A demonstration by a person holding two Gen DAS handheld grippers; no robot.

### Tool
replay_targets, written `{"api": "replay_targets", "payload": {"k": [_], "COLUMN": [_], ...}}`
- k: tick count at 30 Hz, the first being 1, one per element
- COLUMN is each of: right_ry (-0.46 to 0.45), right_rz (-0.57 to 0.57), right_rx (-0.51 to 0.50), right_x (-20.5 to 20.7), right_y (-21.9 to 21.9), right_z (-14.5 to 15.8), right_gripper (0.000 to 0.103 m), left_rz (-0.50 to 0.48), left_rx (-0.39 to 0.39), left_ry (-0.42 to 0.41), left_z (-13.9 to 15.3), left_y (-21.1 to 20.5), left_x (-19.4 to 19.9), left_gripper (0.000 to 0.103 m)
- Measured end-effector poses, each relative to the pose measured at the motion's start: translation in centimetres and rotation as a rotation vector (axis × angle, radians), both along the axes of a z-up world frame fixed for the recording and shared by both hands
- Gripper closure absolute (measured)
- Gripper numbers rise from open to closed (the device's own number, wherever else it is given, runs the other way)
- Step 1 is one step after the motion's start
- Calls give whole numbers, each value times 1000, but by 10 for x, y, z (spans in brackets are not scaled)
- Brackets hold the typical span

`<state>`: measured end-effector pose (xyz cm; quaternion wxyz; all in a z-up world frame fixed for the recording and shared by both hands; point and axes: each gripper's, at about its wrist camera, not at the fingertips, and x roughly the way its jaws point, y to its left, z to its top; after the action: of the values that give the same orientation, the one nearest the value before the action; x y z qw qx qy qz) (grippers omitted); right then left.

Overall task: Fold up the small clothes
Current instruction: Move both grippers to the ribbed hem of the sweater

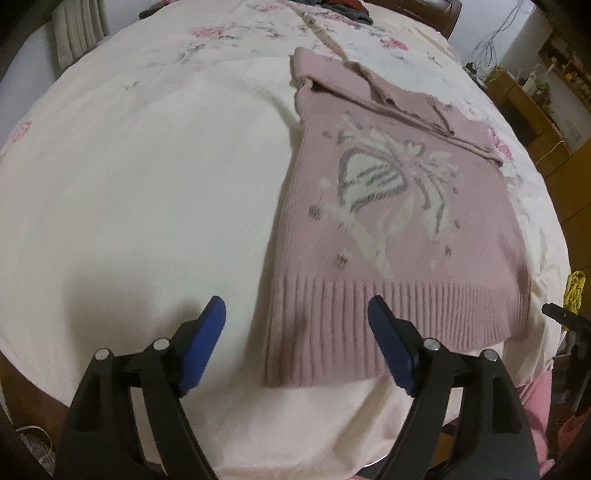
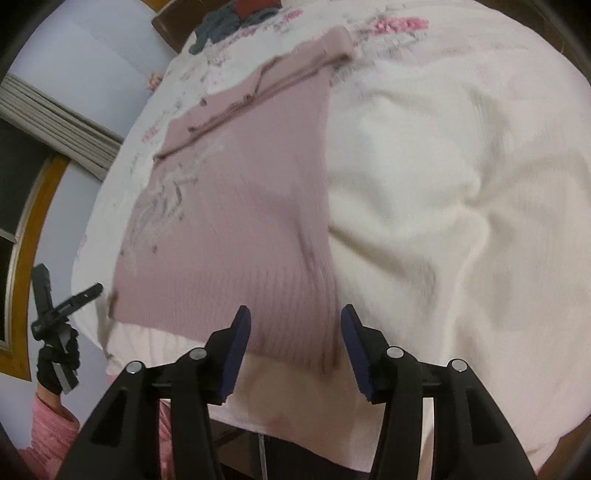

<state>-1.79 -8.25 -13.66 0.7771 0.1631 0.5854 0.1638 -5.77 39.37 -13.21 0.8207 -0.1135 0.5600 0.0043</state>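
A pink knitted sweater [image 1: 388, 206] with a white and grey bow pattern lies flat on the white floral cloth [image 1: 147, 166]. Its sleeves are folded across the chest, and the ribbed hem [image 1: 369, 317] faces me. My left gripper [image 1: 297, 314] is open just above the hem's left corner, with nothing between its blue pads. In the right wrist view the same sweater [image 2: 236, 221] lies ahead. My right gripper [image 2: 295, 321] is open over the hem's right corner [image 2: 317, 332]. The left gripper [image 2: 61, 295] shows at that view's left edge, held by a gloved hand.
A heap of dark and red clothes [image 2: 236, 18] lies at the table's far end. The cloth is wrinkled on the right [image 2: 461, 221]. Wooden cabinets [image 1: 535, 122] stand beyond the table, a curtain [image 1: 79, 33] at the far left. A pink sleeve [image 2: 48, 421] is near the front edge.
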Motion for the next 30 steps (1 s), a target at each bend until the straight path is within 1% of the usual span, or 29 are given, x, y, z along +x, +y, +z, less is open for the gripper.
{"api": "replay_targets", "payload": {"k": [2, 8, 11, 14, 18, 20, 22, 24, 26, 28, 30], "right_ry": [17, 51, 59, 62, 62, 56, 52, 59, 73, 83, 82], "right_rz": [-5, -24, -13, -4, 20, 37, 45, 35, 14, 4, 15], "right_rx": [-2, 15, 13, 12, 13, 6, -1, 17, 46, 66, 56], "right_x": [-4, -6, -5, -2, 0, 0, -1, 0, 1, 2, 2], "right_y": [-1, -1, 4, 11, 20, 25, 27, 24, 18, 16, 18], "right_z": [-7, -27, -33, -37, -40, -39, -39, -40, -42, -45, -45], "right_gripper": [52, 52, 52, 52, 52, 52, 52, 52, 53, 53, 53], "left_rz": [2, 18, 31, 37, 42, 38, 37, 41, 38, 27, 30], "left_rx": [2, -30, -57, -50, -62, -81, -117, -139, -149, -166, -180], "left_ry": [14, 45, 54, 65, 59, 54, 50, 56, 60, 61, 62], "left_z": [-5, -22, -31, -39, -40, -39, -38, -39, -40, -41, -42], "left_y": [2, 6, 8, 8, 7, 7, 7, 8, 6, 5, 2], "left_x": [-5, -8, -6, -4, -1, -1, -1, -2, -2, -2, -1], "left_gripper": [23, 23, 23, 23, 22, 22, 24, 25, 29, 42, 49]}}
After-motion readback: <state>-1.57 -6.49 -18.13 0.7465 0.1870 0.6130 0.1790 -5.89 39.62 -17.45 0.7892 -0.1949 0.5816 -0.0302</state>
